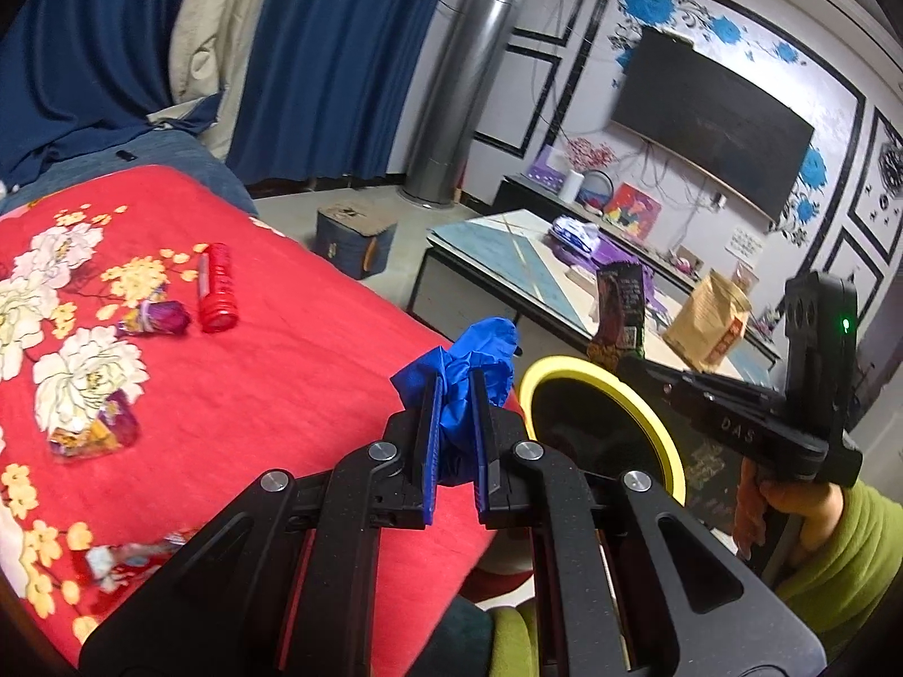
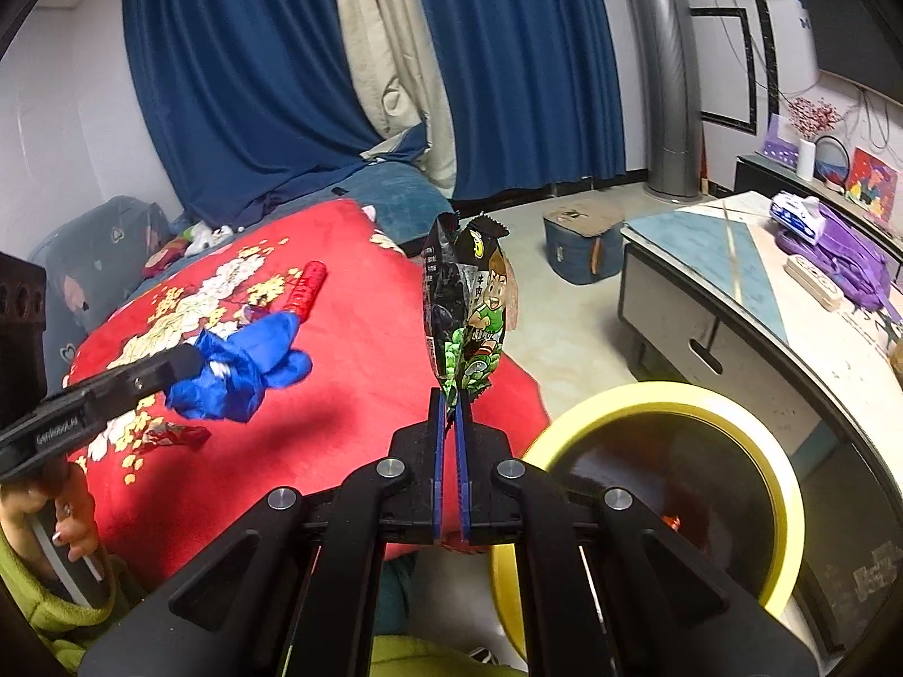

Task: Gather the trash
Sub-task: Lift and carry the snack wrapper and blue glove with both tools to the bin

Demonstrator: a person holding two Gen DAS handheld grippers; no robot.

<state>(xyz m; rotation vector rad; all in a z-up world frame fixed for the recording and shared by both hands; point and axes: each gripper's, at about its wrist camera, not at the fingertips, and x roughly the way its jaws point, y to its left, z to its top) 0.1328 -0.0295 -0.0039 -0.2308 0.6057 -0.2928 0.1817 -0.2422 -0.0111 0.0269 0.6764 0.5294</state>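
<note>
Crumpled blue plastic glove (image 1: 460,372), frame centre, clamped in our left gripper (image 1: 454,395); right gripper (image 2: 450,423) pinches dark snack wrapper (image 2: 468,316). Carrying step; next, release both over yellow-rimmed bin (image 2: 649,400), lower right.

Hiding its depths in shadow: round yellow-rimmed black bin (image 2: 649,395), far rim cut behind black right gripper arm. Blurred, unreadable print on crumpled brown paper bag (image 1: 708,321).

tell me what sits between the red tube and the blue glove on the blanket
A purple candy wrapper beside the red tube, then bare red blanket up to the blue glove, in the left wrist view.
</note>
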